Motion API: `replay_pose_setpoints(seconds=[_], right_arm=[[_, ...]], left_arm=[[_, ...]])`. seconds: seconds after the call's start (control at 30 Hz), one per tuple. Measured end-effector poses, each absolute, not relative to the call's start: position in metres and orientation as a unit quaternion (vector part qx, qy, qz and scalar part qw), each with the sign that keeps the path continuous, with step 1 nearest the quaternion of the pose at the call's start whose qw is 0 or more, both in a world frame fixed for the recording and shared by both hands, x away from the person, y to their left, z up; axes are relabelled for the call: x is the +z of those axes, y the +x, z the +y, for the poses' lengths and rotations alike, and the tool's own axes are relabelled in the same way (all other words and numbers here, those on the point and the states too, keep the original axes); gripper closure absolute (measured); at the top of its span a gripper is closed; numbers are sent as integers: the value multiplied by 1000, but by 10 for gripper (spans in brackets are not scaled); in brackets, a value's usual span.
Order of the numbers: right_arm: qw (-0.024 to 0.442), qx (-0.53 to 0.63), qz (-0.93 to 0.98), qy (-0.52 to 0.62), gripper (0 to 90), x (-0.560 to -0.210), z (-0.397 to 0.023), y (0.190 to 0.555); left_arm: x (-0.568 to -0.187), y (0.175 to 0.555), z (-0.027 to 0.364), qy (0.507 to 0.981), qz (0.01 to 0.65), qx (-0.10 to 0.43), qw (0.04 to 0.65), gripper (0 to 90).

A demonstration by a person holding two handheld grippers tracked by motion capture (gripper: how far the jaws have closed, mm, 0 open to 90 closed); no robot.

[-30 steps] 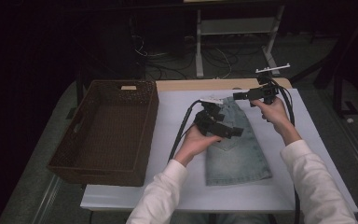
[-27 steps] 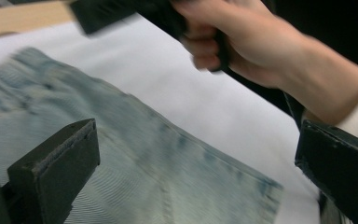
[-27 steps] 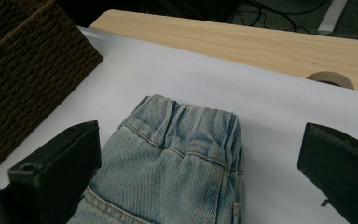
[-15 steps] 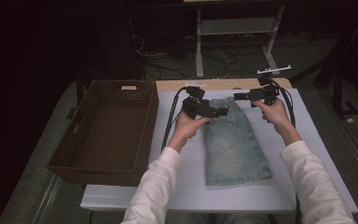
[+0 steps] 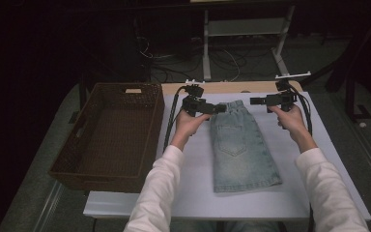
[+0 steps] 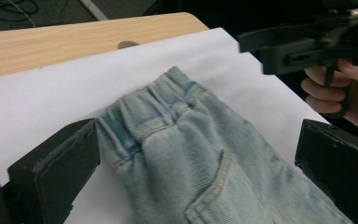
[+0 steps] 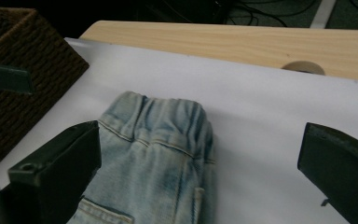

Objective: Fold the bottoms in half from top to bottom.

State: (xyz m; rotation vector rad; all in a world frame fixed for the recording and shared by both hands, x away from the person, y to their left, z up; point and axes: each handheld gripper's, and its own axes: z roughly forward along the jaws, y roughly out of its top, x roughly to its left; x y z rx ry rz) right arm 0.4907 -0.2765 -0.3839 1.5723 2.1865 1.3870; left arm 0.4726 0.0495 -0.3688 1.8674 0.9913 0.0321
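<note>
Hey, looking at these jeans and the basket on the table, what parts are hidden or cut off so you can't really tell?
- Jeans: underside hidden against the white sheet in the high view; the hem is cut off by the bottom edge in both gripper views.
- Basket: inner near wall hidden by its own rim in the high view.
- Left tool: the hand covers its grip in the high view.
- Floor beyond the table: too dark.

Your folded jeans [image 5: 240, 145] lie mid-tabletop [image 5: 299, 188] between your grippers, waistband at the far end; the basket [image 5: 107, 135] sits to their left.
</note>
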Motion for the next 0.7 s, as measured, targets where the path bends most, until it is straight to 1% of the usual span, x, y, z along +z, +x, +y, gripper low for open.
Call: replay_pose_setpoints(seconds=[0.3, 0.57, 0.7], right_arm=[[67, 461, 705, 535, 0, -390, -291, 488], [58, 463, 696, 547, 0, -405, -303, 484], [56, 454, 701, 548, 0, -411, -301, 482]], left_arm=[[-387, 486, 53, 755, 435, 14, 490, 0], [-404, 488, 58, 734, 464, 2, 496, 0], [-416, 487, 58, 732, 476, -8, 487, 0]])
